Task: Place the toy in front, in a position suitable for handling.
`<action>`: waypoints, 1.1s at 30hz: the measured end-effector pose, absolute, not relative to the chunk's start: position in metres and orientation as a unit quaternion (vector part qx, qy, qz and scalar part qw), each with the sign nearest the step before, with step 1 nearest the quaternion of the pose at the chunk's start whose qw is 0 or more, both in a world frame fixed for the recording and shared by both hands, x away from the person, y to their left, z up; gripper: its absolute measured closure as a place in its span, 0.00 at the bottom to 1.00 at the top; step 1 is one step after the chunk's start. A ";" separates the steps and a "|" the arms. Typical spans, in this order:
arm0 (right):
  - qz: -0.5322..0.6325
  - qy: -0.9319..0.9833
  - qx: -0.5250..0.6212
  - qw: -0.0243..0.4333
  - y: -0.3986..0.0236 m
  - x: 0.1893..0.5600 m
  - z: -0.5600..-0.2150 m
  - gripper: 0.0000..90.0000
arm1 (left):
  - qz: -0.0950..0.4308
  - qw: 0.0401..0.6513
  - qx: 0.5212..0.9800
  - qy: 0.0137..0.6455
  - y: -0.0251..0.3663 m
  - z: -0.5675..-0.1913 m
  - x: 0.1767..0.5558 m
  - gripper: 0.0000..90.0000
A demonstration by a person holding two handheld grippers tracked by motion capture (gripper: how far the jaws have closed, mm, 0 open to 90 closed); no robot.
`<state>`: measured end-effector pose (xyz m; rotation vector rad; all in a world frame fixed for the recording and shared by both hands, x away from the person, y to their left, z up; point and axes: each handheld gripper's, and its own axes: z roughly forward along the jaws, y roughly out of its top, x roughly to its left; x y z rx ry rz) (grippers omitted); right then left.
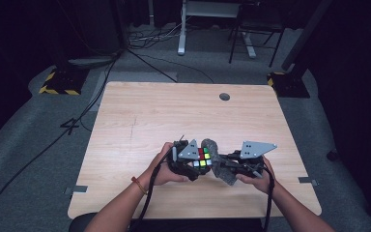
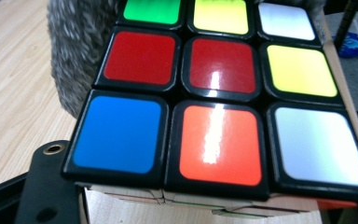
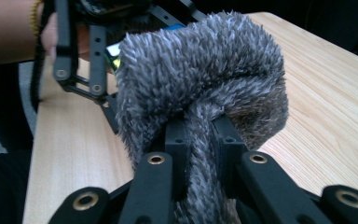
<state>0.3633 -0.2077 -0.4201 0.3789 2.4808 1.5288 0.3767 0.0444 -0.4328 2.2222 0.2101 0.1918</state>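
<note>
Your left gripper (image 1: 187,162) clamps the multicoloured puzzle cube (image 1: 203,157) at lower centre of the high view. Your right gripper (image 1: 232,166) pinches the shaggy grey cloth (image 1: 219,164), pressed against the cube's right side. Both hover over the pale wooden table (image 1: 164,111), with its round grommet hole (image 1: 224,96) at upper right, on grey carpet (image 1: 24,145) in a dark room strewn with black cables (image 1: 92,104).

Dim room, grey floor (image 1: 24,145), perhaps carpeted

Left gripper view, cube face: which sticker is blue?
The blue sticker sits in the row nearest the camera, at its left end, on the puzzle cube. Its neighbours there are orange and white.
</note>
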 end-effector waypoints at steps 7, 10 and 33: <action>0.510 0.844 0.135 0.096 -0.207 0.367 -0.424 0.89 | 0.080 0.440 0.891 0.074 0.046 -0.434 0.375 0.36; 0.500 0.848 0.140 0.104 -0.205 0.367 -0.424 0.89 | 0.067 0.443 0.891 0.073 0.046 -0.435 0.376 0.36; 0.531 0.832 0.134 0.090 -0.208 0.365 -0.423 0.90 | 0.052 0.396 0.912 0.095 0.039 -0.442 0.383 0.31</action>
